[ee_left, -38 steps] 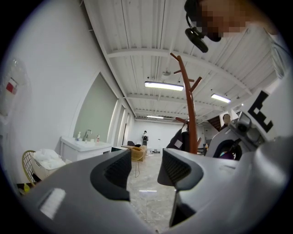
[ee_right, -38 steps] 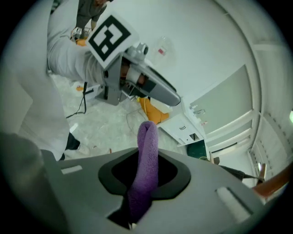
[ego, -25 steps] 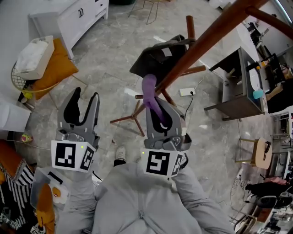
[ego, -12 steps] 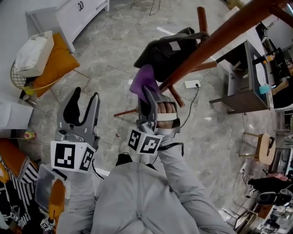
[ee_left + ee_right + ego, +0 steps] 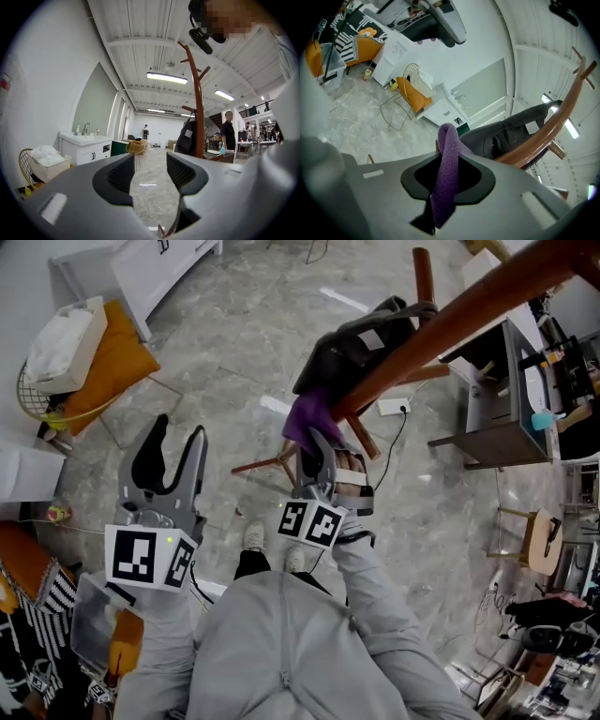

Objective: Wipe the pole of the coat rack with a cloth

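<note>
Cloth (image 5: pixel 307 418) in R tool (image 5: pixel 315 444), at pole (image 5: pixel 441 334).

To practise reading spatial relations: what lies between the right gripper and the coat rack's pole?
The purple cloth, clamped in the right gripper, reaches the pole; the head view shows it.

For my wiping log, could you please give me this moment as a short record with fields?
Left tongs: open, empty, apart from the rack
Right tongs: shut on purple cloth
Cloth position: appears pressed against the underside of the brown pole
Hanging on rack: dark garment
</note>
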Available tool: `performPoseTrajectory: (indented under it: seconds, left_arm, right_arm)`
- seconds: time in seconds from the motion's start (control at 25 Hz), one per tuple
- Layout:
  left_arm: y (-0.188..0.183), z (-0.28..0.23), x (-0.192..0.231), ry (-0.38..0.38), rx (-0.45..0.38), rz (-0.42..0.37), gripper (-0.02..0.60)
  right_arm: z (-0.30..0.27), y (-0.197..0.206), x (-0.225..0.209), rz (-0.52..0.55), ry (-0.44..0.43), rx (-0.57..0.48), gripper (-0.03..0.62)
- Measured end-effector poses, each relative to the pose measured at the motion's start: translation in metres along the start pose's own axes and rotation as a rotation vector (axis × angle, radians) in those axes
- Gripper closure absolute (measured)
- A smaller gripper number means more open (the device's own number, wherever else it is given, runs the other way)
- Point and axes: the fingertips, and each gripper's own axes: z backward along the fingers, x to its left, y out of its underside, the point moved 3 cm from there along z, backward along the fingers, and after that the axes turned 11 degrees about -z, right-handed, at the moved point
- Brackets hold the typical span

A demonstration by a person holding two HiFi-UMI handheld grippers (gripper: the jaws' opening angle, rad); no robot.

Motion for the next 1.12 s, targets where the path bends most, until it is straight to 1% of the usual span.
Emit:
performPoseTrajectory:
  seconds: [0.32, 0.6, 0.96, 1.12]
  left_arm:
    - [-0.003, -0.002, -0.007, 0.002, -0.007, -0.003, 0.351]
    - [-0.007, 0.002, -0.014, -0.005, -0.011, -0.005, 0.351]
    - [-0.014, 0.009, -0.024, -0.011, -0.024, -0.009, 0.351]
    - [-0.017, 0.014, -0.035, -0.015, -0.032, -0.013, 0.351]
  right_arm:
    - [0.014, 0.007, 0.005, -0.009, -0.046, -0.005, 0.539]
    - [0.034, 0.019, 0.022, 0.027, -0.097, -0.004, 0.539]
    - [0.055, 0.030, 0.036, 0.066, -0.140, -0.004, 0.539]
    - [0.070, 0.041, 0.041, 0.065, -0.162, -0.002, 0.539]
